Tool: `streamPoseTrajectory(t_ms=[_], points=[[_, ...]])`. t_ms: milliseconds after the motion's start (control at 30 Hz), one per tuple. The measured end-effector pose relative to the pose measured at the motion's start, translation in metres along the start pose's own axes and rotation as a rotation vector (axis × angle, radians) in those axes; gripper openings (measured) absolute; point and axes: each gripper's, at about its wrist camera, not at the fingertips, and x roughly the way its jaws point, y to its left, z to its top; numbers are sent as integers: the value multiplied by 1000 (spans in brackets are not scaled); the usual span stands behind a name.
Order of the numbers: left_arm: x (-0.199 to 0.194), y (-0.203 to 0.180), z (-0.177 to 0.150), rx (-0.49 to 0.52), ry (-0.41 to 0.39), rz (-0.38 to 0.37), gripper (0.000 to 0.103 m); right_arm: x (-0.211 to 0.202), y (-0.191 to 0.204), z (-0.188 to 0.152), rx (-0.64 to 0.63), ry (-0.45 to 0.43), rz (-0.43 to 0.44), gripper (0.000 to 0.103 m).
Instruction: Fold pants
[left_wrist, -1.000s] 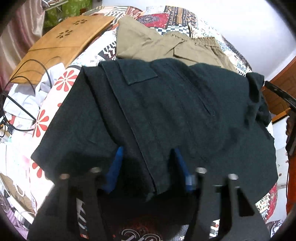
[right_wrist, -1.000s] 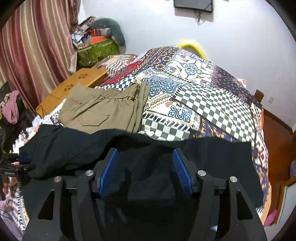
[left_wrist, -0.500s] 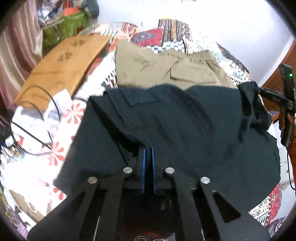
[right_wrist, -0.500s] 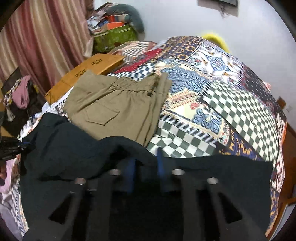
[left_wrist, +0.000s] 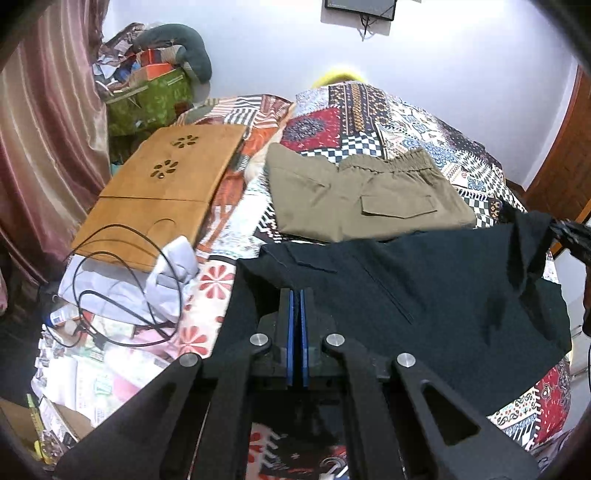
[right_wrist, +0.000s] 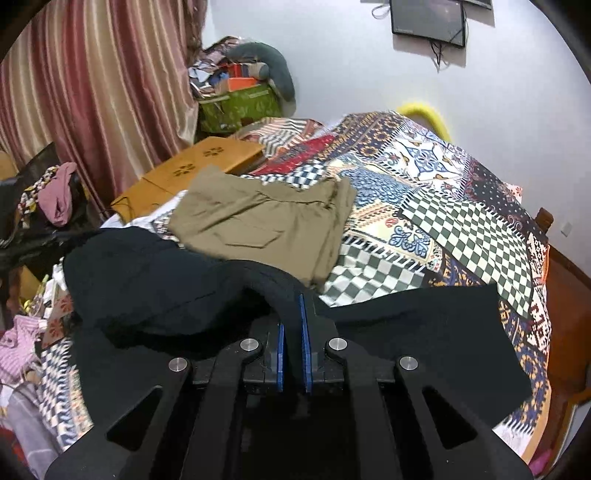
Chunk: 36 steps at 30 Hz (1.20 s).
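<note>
Dark pants (left_wrist: 424, 295) lie spread across the near part of the bed. My left gripper (left_wrist: 295, 295) has its blue pads closing tight on a pinched fold of the near left edge, which is raised off the bed. My right gripper (right_wrist: 301, 299) is closing the same way on a raised ridge of the dark pants (right_wrist: 147, 280). That gripper also shows at the right edge of the left wrist view (left_wrist: 570, 236), holding up a bunched corner. Folded khaki pants (left_wrist: 362, 195) (right_wrist: 258, 218) lie just beyond, partly overlapped by the dark fabric.
A patchwork bedspread (right_wrist: 443, 206) covers the bed. A wooden lap tray (left_wrist: 162, 192) sits at the left, with a black cable (left_wrist: 122, 288) and white cloth (left_wrist: 166, 273) beside it. A green box (left_wrist: 147, 99) and curtain (right_wrist: 92, 92) stand behind.
Both grippers went from open around the dark fabric to closed on it. Both then rose, lifting the pinched edges; more of the bed and room shows.
</note>
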Motion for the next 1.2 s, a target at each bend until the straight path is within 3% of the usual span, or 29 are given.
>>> streamPoseTrajectory(t_ms=[300, 667, 967, 1133, 1200], points=[[17, 37, -28, -58, 69, 42, 3, -10, 30, -38, 33, 30, 38, 7], [57, 47, -62, -73, 168, 66, 3, 6, 43, -87, 122, 128, 37, 7], [43, 44, -56, -87, 156, 73, 5, 4, 45, -88, 147, 149, 23, 8], [21, 29, -43, -57, 116, 46, 15, -8, 37, -86, 178, 140, 15, 26], [13, 19, -35, -43, 89, 29, 28, -17, 30, -85, 188, 129, 8, 31]])
